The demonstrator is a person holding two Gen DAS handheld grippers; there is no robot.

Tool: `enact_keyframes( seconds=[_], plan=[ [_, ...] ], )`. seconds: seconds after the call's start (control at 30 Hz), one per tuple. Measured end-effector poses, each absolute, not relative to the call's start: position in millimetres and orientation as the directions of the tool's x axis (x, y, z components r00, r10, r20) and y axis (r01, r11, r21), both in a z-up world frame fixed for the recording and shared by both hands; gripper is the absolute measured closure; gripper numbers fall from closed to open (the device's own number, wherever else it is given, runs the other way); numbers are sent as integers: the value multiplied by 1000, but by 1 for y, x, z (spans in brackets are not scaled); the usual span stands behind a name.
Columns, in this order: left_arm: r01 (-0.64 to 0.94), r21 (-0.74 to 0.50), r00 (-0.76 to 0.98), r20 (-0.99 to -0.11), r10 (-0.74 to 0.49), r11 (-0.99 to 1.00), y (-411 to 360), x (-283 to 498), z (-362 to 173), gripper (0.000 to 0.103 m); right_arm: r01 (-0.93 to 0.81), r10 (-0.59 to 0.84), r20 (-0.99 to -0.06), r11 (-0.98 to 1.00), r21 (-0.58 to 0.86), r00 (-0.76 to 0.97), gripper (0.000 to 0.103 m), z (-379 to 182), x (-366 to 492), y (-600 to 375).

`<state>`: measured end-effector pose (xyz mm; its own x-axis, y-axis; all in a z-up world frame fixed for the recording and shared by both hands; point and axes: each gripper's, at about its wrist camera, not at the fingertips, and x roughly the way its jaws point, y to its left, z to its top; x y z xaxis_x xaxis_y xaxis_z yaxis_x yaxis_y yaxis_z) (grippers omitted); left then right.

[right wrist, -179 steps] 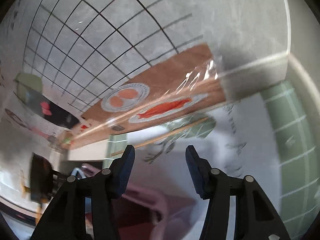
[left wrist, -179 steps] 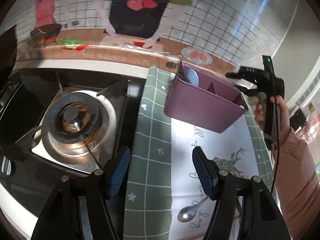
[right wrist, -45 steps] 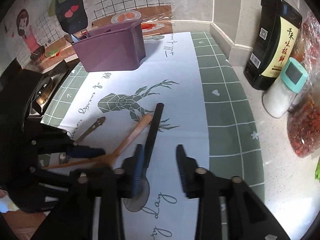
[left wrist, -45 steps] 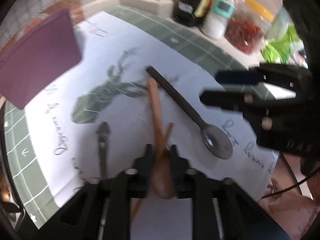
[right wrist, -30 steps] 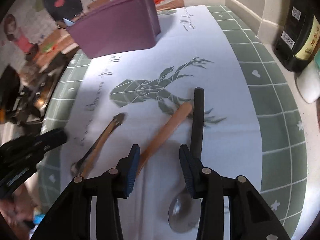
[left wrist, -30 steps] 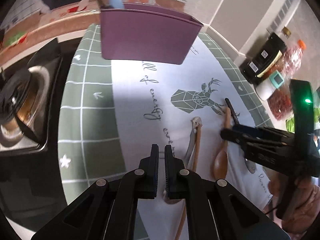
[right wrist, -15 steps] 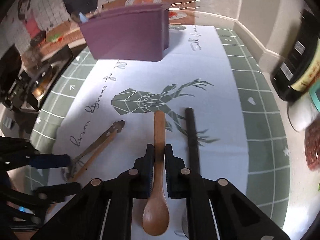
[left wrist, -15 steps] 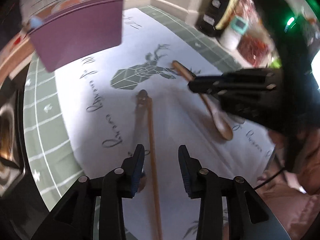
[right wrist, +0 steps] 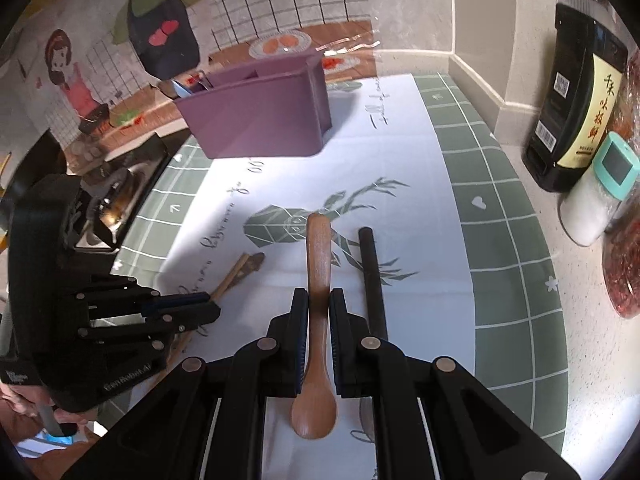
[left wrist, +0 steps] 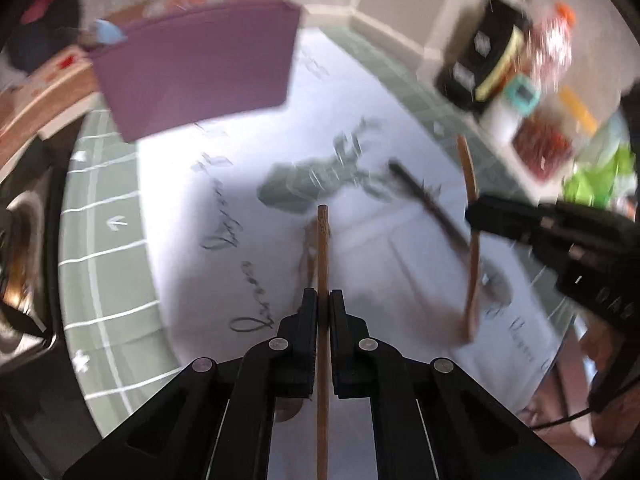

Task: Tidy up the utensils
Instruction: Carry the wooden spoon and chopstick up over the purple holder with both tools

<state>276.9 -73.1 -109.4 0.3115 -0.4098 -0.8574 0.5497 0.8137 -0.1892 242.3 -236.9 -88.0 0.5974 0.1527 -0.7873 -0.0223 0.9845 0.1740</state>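
The left gripper (left wrist: 323, 304) is squeezed tight on a thin wooden chopstick (left wrist: 322, 248). The stick runs straight up between its jaws and pokes out past the tips. The left view is blurry, so the dark shape lying on the mat just behind the stick may be a small metal spoon (left wrist: 308, 248) — it is hard to be sure. Only this view shows the stick from end to end.

The right gripper (right wrist: 319, 308) is squeezed tight on a wooden spoon (right wrist: 318, 264). Its bowl sits low between the gripper's arms and its handle points away. The right view is sharp. It shows a black-handled spoon (right wrist: 370, 276) lying on the white deer mat (right wrist: 420, 184) just right of the wooden one — not touching it. It also shows the left gripper from the side, at the left edge, with the stick coming out of it.

Farther back, the purple utensil holder (right wrist: 264, 120) stands on the mat near the wall. A blue spoon (right wrist: 181, 89) sticks out of its left end. The right view shows the walls that split the holder inside; the left view shows only its flat front. At the far right stand a dark sauce bottle (right wrist: 576, 112) and a white jar with a teal lid (right wrist: 600, 196).

Half a second ago the left jaws were wide apart over the stick, which lay flat on the mat. Now they grip it. The right gripper already had the wooden spoon, and the spoon now looks higher off the mat.
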Motion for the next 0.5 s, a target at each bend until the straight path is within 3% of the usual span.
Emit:
enact_keyframes(
  seconds=[0.37,0.5],
  plan=[
    [434,-296,520,-689,-505,851,-29,275,-50,97,-75,190,-740,980,186,646,94,-63,236,-225],
    [444,-306,617,-577,-535,842,-20,283,0,97,-106,204,-695,978,182,689,94,-38,237,-222]
  ],
)
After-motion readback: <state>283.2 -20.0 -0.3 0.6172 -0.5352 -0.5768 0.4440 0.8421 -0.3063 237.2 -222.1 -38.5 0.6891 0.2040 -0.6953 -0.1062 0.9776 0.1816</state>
